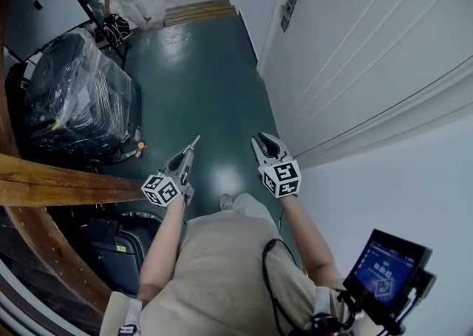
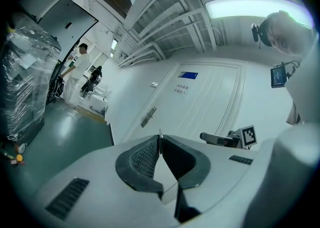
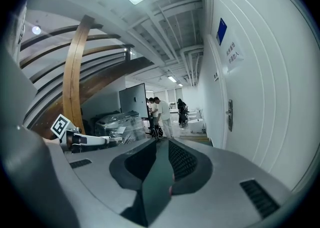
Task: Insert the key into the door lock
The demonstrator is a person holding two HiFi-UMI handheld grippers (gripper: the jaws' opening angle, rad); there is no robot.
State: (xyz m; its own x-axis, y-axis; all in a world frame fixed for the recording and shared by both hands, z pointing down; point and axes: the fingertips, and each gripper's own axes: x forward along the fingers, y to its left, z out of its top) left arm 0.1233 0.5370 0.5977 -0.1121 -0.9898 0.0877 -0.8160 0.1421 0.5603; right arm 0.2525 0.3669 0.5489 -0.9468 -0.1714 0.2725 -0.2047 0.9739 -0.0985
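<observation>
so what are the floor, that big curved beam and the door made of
floor: dark green, smooth, glossy, likely a painted or epoxy coat; it mirrors the lights.
curved beam: wood, brown with visible grain, slight sheen.
door: white painted panel with moulded grooves, matte; core can't be told.

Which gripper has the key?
The left gripper, jaws pinched on the thin key at their tips; the right gripper stands open and empty.

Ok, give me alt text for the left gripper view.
The left gripper is shut on a thin silver key, facing a white door with a lock plate on its left edge. Green floor and a plastic-wrapped stack lie to the left.
</observation>
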